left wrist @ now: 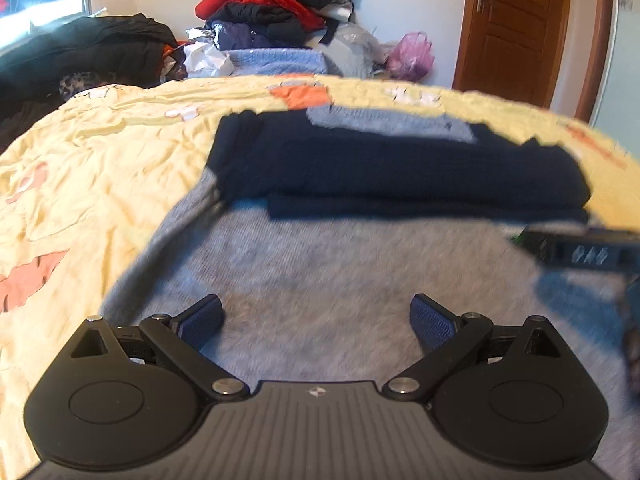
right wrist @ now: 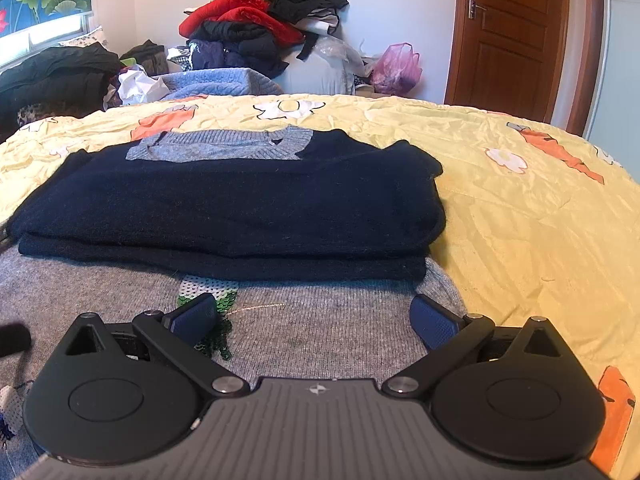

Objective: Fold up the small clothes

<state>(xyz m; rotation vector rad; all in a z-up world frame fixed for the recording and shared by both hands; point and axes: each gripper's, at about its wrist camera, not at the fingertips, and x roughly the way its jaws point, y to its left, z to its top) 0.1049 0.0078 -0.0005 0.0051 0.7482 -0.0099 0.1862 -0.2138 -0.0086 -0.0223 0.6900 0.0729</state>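
Left gripper [left wrist: 316, 322] sat right up close, pads spread wide, nothing between them, hovering over the grey knit [left wrist: 320, 280] of the sweater. Just past it, the navy sleeves [left wrist: 400, 168] lay folded across the body, on the yellow quilt [left wrist: 80, 168]. This view was blurred, mind you, and a dark block [left wrist: 580, 248] poked in at the right edge, likely the other tool, though I couldn't swear to it. Over to the right wrist: right gripper [right wrist: 316, 322] also gaping, empty, low over the grey hem [right wrist: 320, 336]. The navy fold [right wrist: 224, 208] looked neat, collar [right wrist: 220, 146] at the far end. A sequin patch [right wrist: 208, 296] peeked out, half under the fold and the left finger. I'd call it midway: sleeves in, the bottom half yet to go up. The near hem was hidden beneath both tools. A clothes heap [right wrist: 260, 28] waited by the wall.
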